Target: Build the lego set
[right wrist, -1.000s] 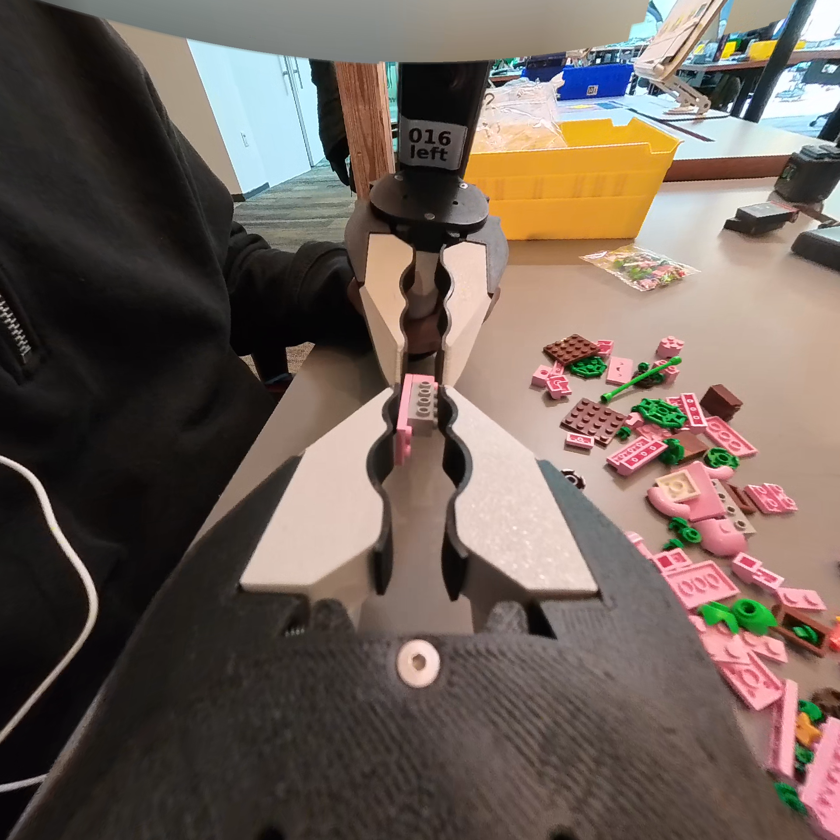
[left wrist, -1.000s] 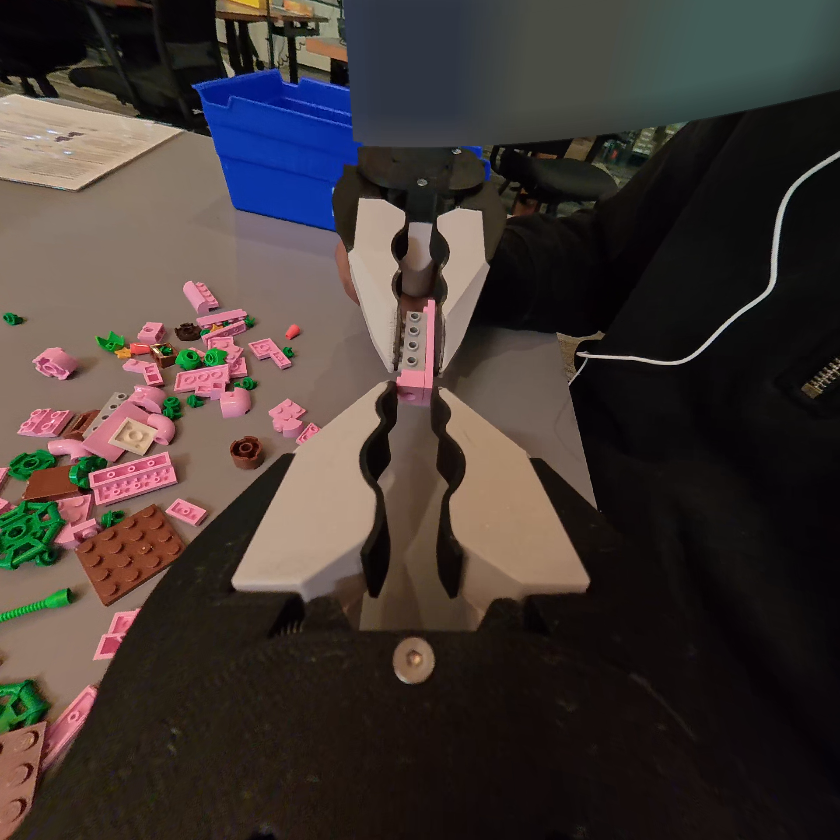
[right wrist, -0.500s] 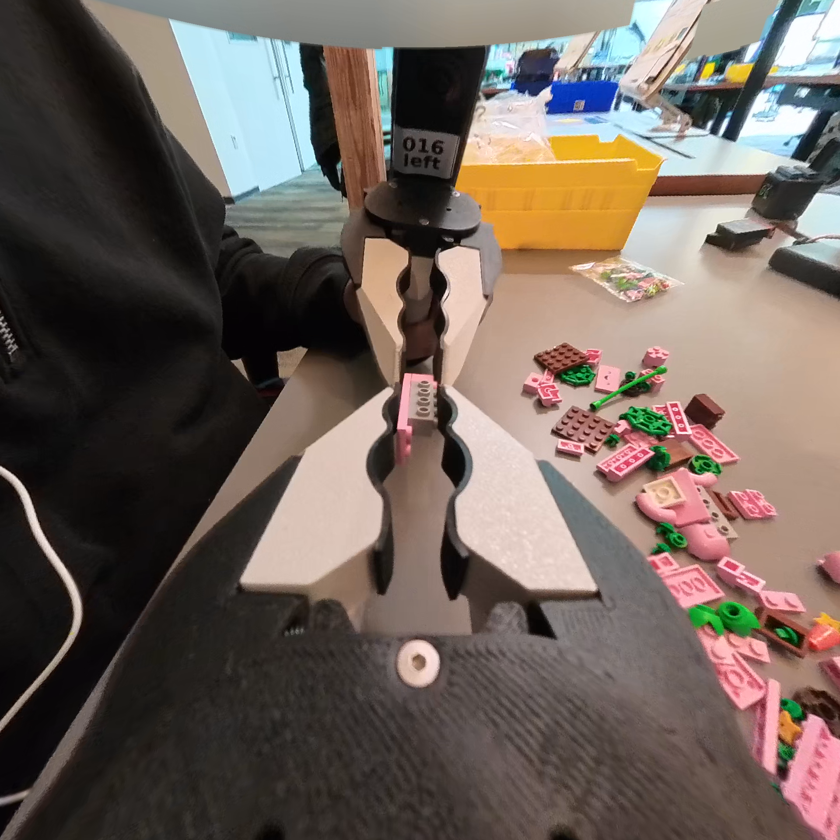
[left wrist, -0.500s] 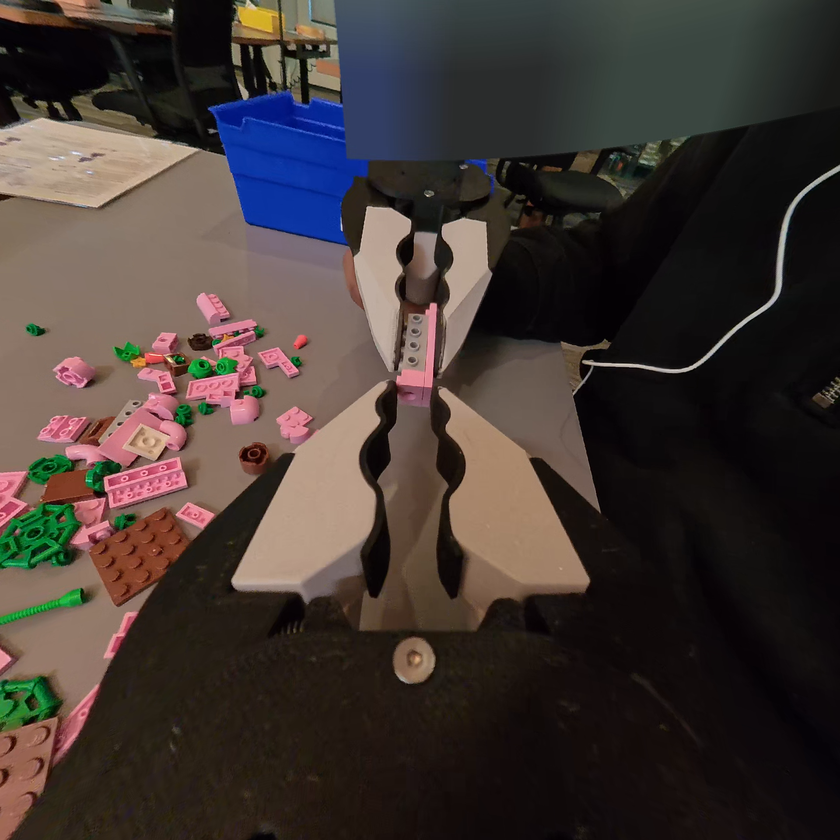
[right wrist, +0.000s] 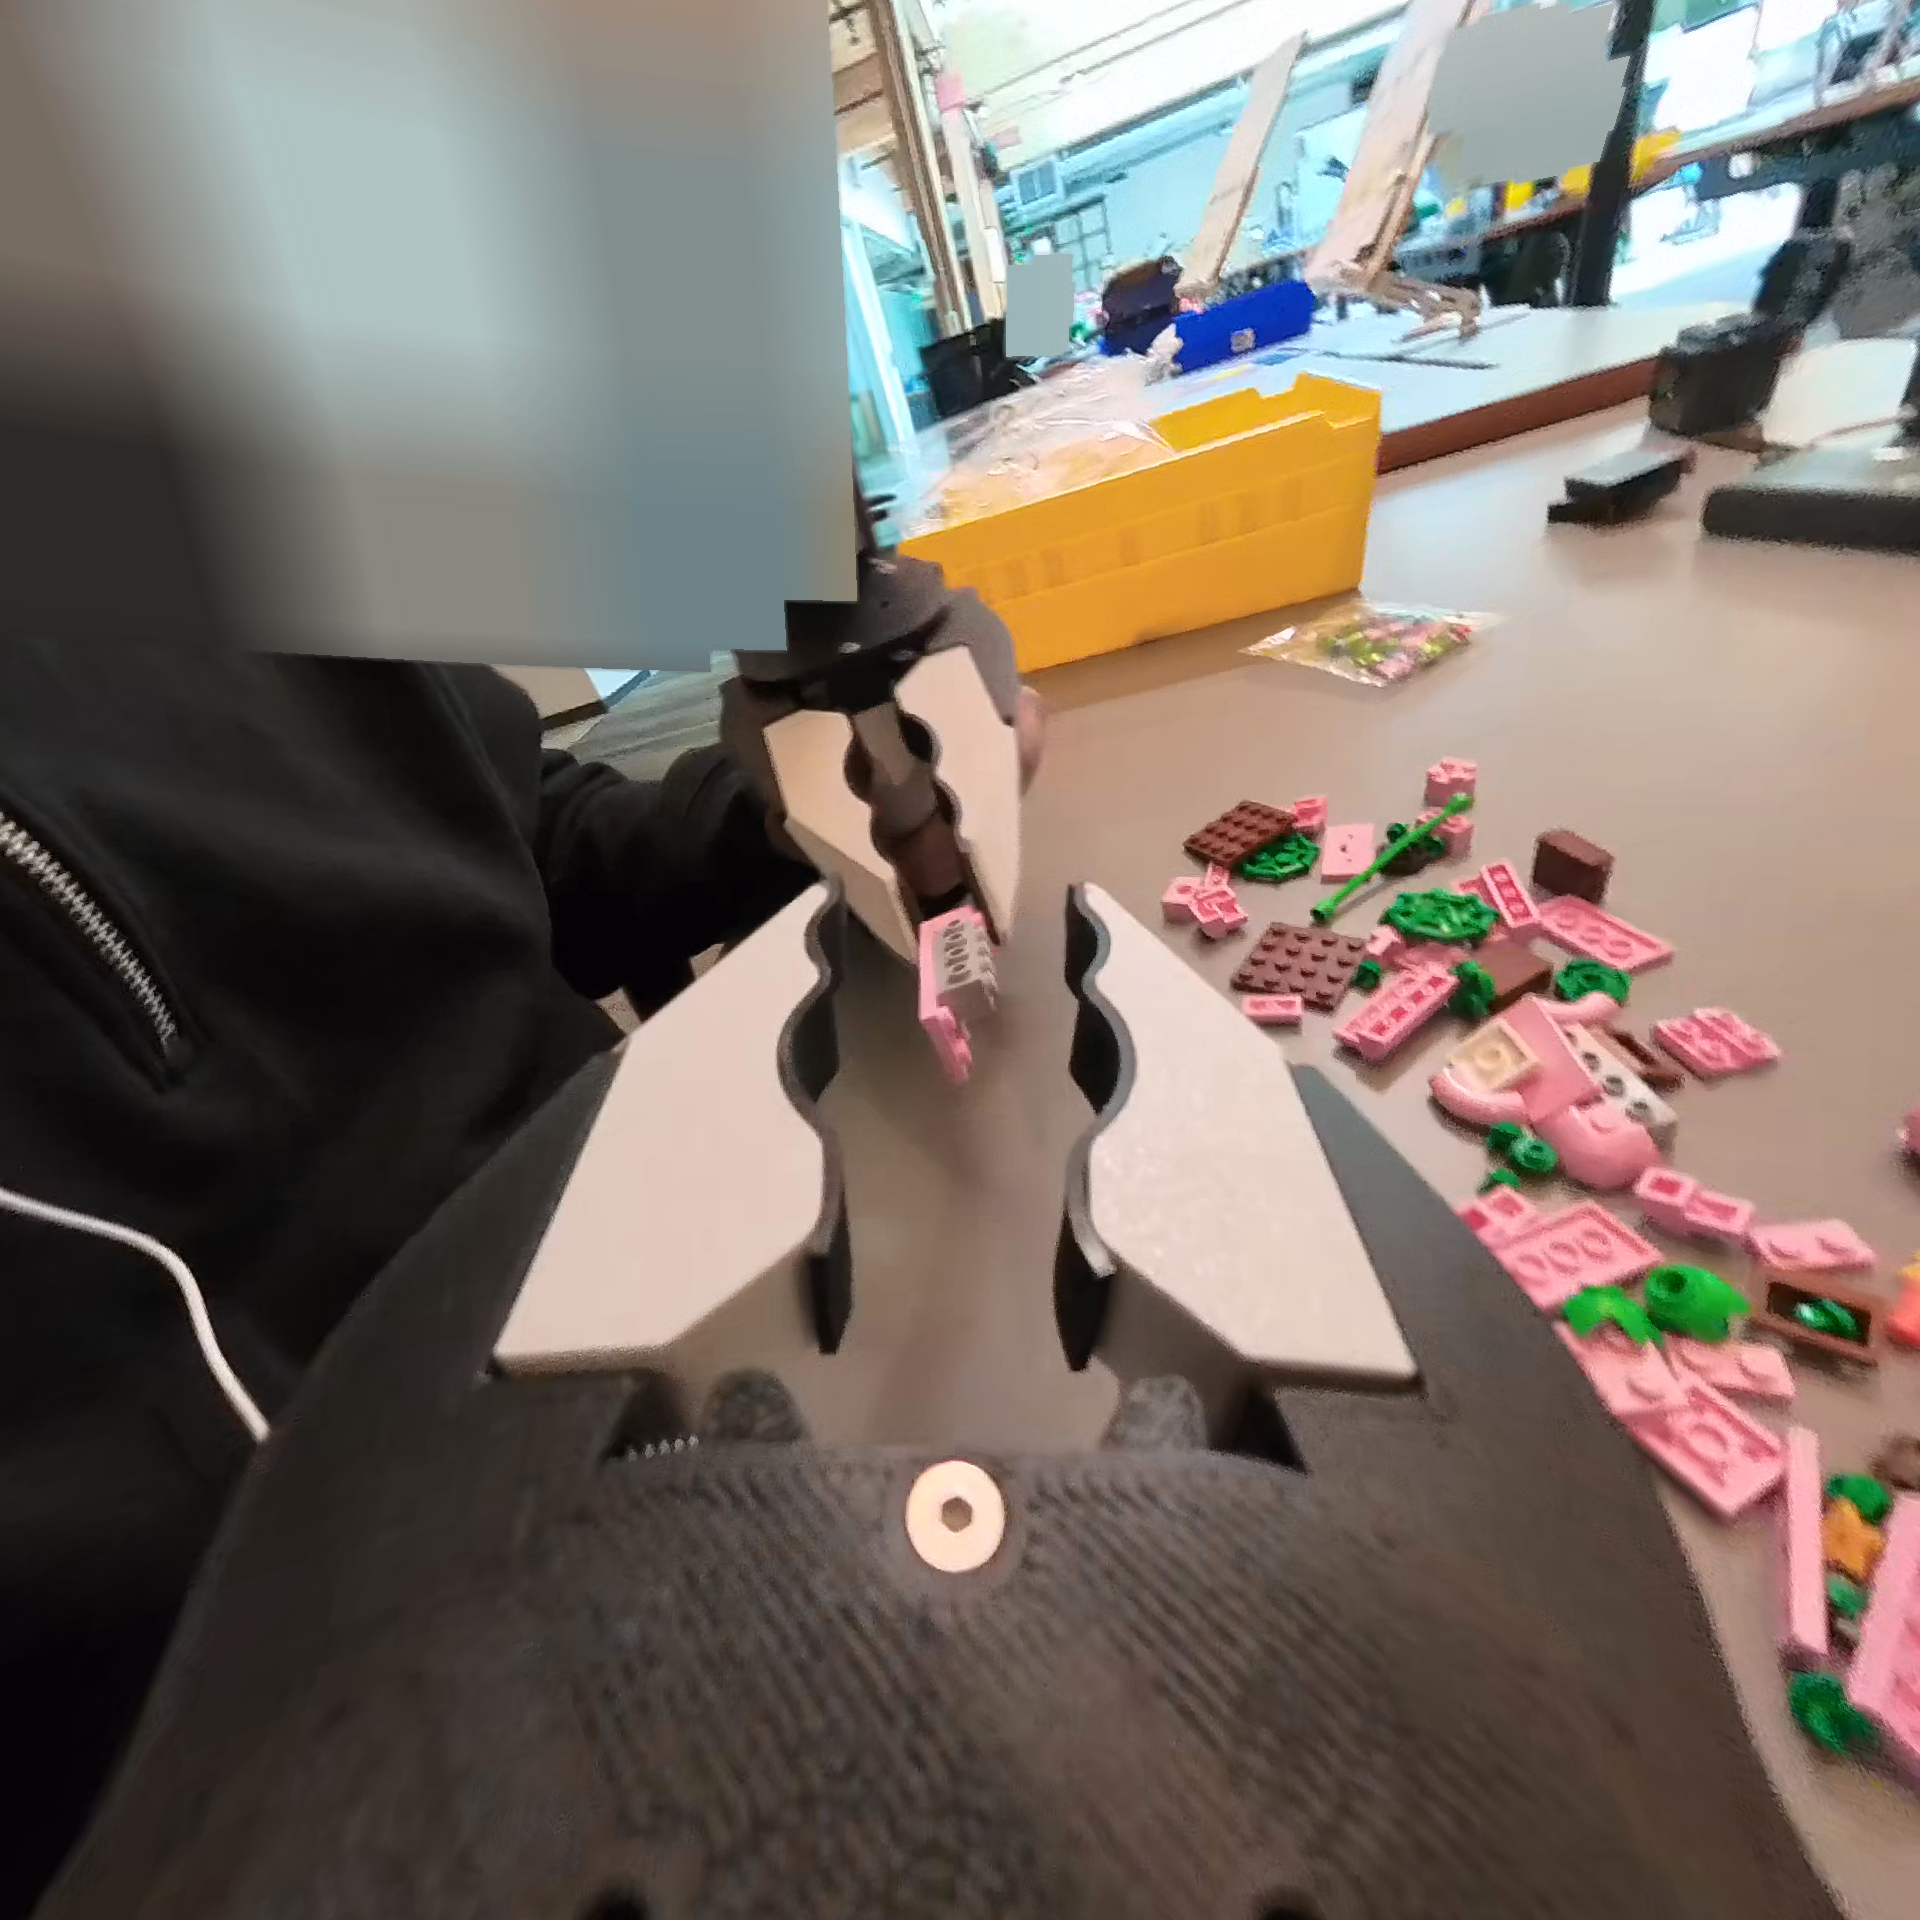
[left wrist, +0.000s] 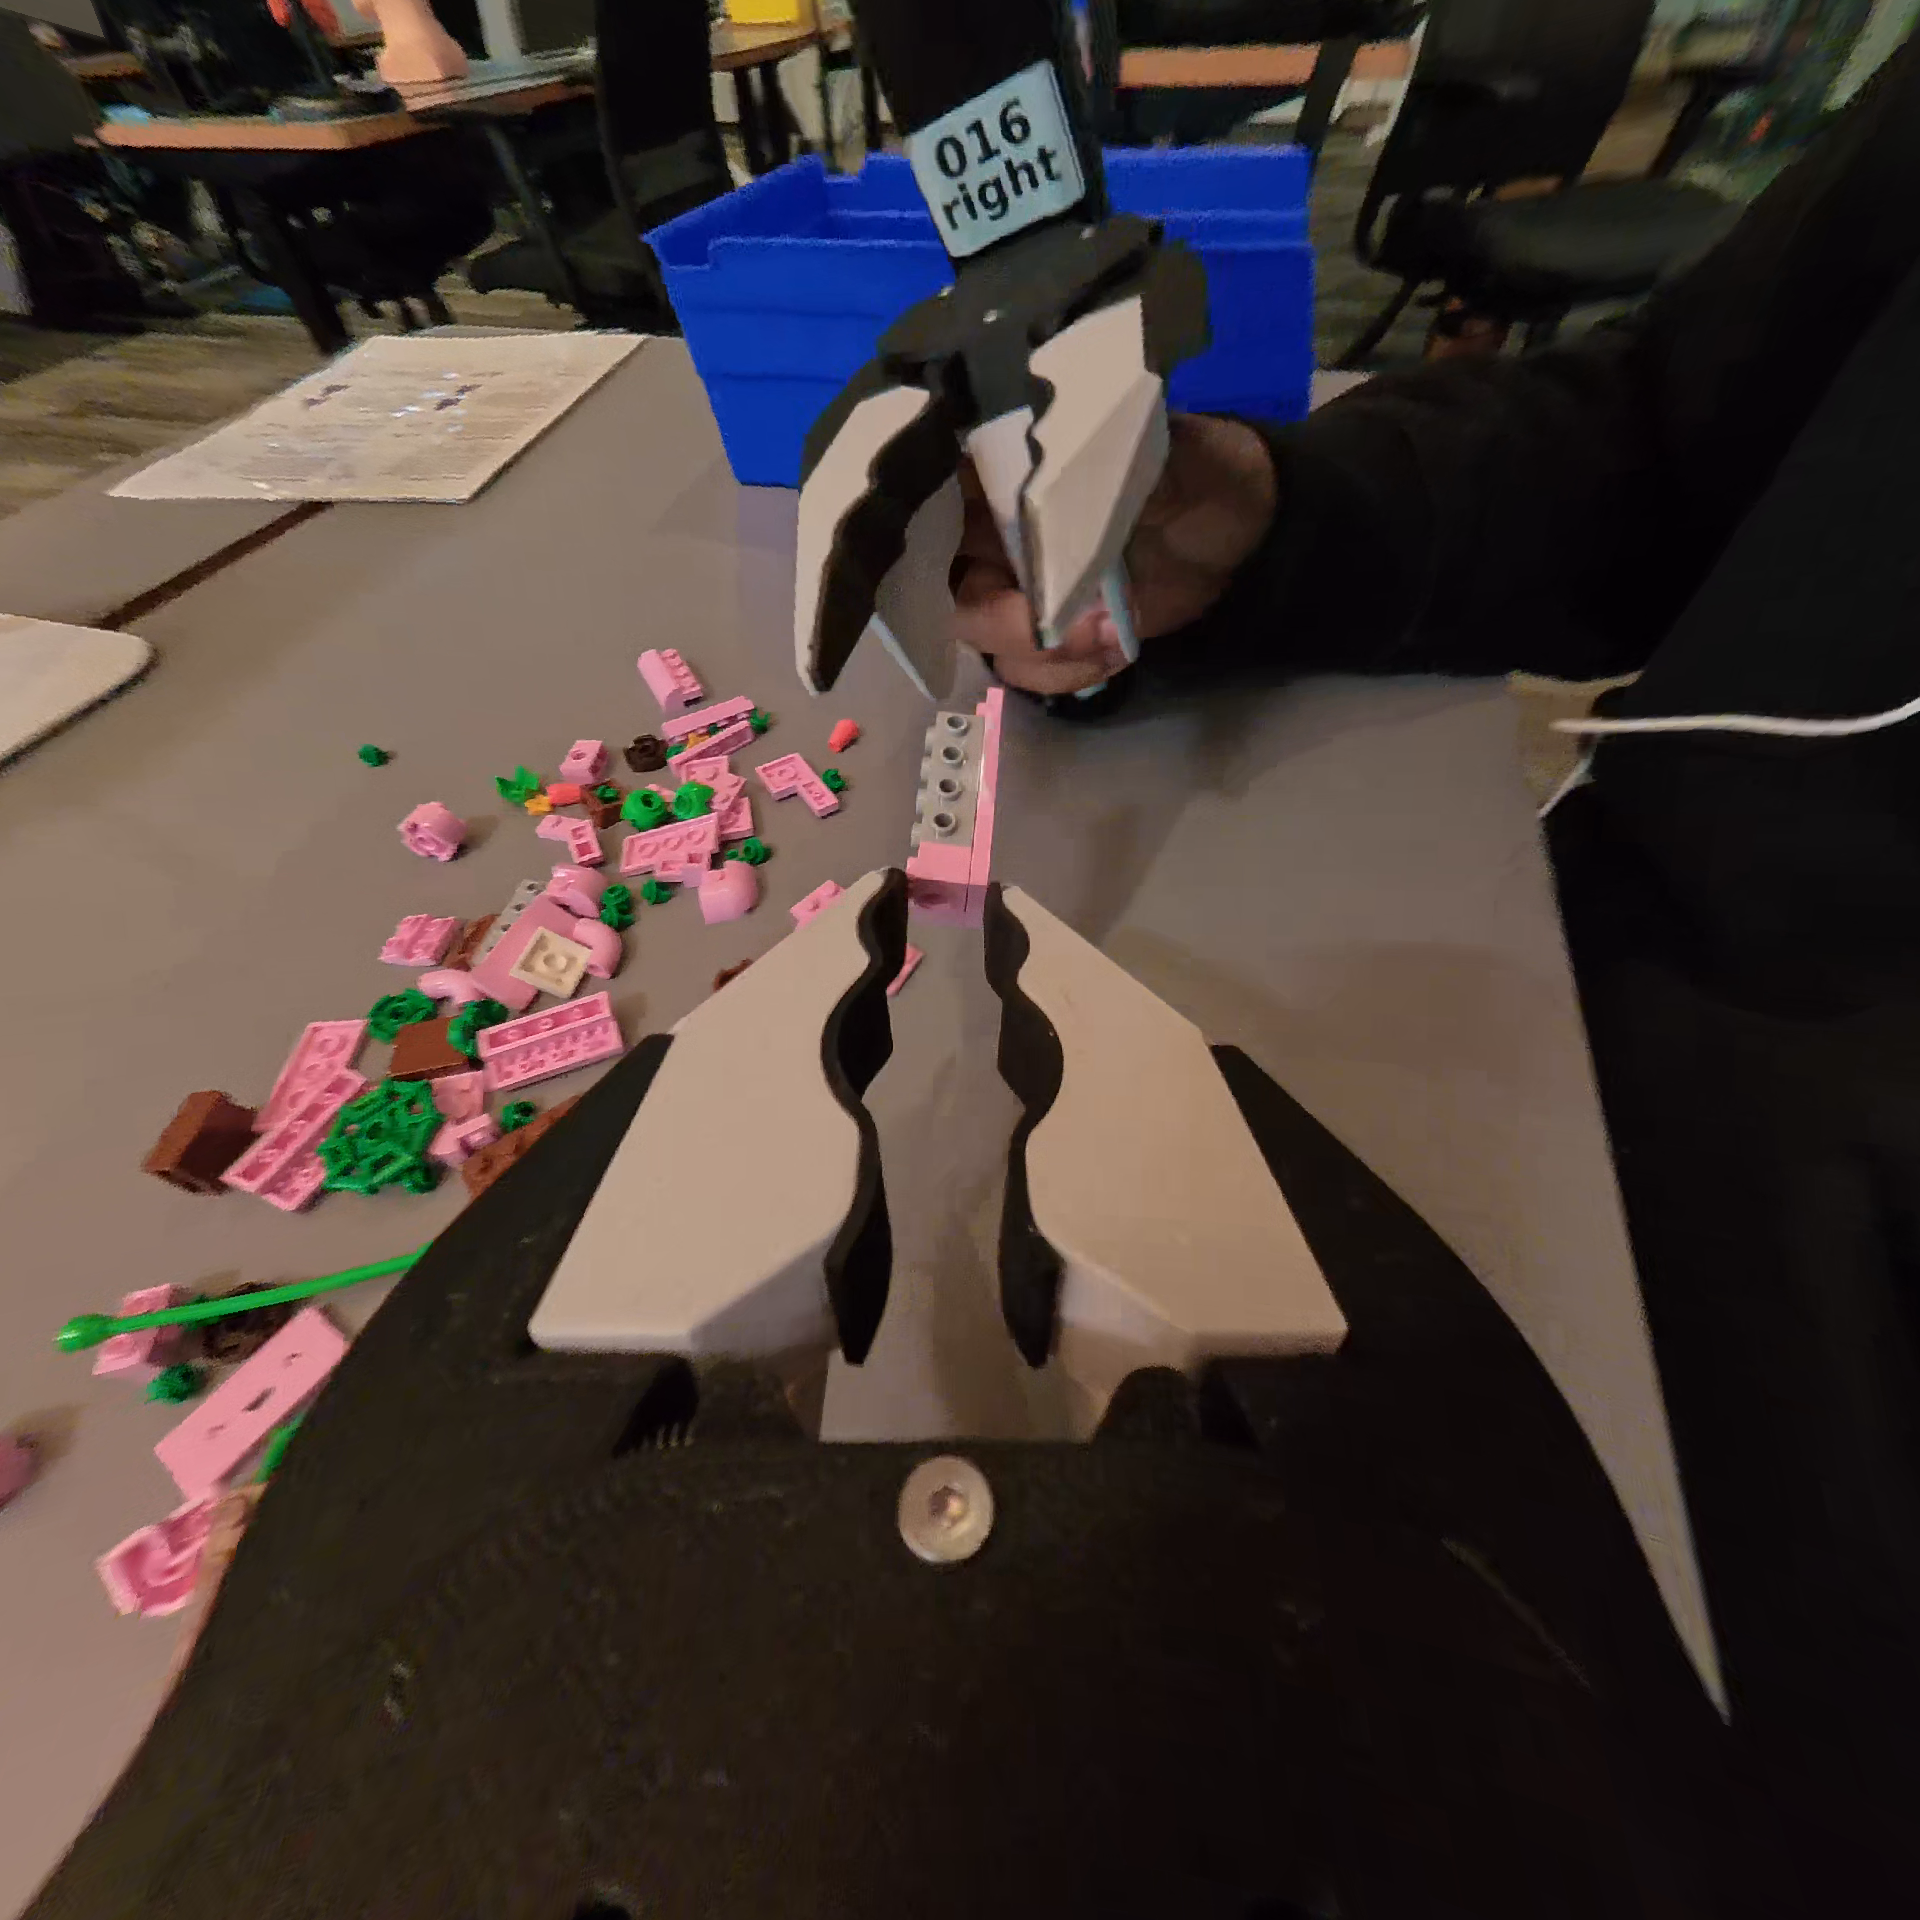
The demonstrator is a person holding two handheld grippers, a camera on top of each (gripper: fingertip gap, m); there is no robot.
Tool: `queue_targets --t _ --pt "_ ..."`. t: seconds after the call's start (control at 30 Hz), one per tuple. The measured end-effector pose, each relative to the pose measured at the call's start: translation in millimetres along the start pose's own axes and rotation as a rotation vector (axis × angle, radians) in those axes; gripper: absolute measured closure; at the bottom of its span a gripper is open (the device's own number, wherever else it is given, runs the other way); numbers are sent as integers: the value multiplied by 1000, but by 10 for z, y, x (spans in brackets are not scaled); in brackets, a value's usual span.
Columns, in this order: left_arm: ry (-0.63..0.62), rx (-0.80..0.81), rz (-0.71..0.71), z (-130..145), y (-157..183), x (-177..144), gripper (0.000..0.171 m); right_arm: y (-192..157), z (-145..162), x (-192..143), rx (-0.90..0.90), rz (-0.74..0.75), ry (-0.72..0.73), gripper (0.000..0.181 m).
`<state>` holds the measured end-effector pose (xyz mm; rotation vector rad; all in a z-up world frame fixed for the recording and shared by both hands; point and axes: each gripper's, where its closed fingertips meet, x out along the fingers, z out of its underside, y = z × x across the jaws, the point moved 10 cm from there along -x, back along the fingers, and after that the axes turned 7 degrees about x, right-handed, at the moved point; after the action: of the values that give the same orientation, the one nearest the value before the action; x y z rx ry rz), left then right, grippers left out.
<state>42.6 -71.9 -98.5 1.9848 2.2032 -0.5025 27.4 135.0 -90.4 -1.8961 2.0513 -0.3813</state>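
The grey table (left wrist: pixel 1247 831) carries a blue bin (left wrist: pixel 831 312) at its far side and, seen from the right wrist, a yellow bin (right wrist: pixel 1195 520). Loose pink, green and brown bricks (left wrist: pixel 520 987) lie scattered on it. The left gripper (left wrist: pixel 940 894) is clenched on the small pink and grey assembly (left wrist: pixel 956 800), which stands up from its tips above the table. The right gripper (right wrist: pixel 951 914) is released, its jaws spread apart, near the assembly but not touching it.
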Motion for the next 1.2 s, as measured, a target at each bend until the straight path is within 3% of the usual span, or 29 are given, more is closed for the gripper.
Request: queue_targets --t 0.17,0.53,0.77,1.0,1.2 --pt "-62 135 -109 -4 51 23 160 108 26 -27 128 17 -34 149" --pt "-132 299 -141 1 185 111 160 153 109 42 258 6 -150 155" --pt "-148 293 -82 31 197 115 160 115 213 120 270 -12 -321 166" --pt "-177 269 -56 69 184 151 159 96 230 131 244 -1 -356 169" --pt "-159 110 -15 61 65 120 134 94 266 123 142 69 -445 169"
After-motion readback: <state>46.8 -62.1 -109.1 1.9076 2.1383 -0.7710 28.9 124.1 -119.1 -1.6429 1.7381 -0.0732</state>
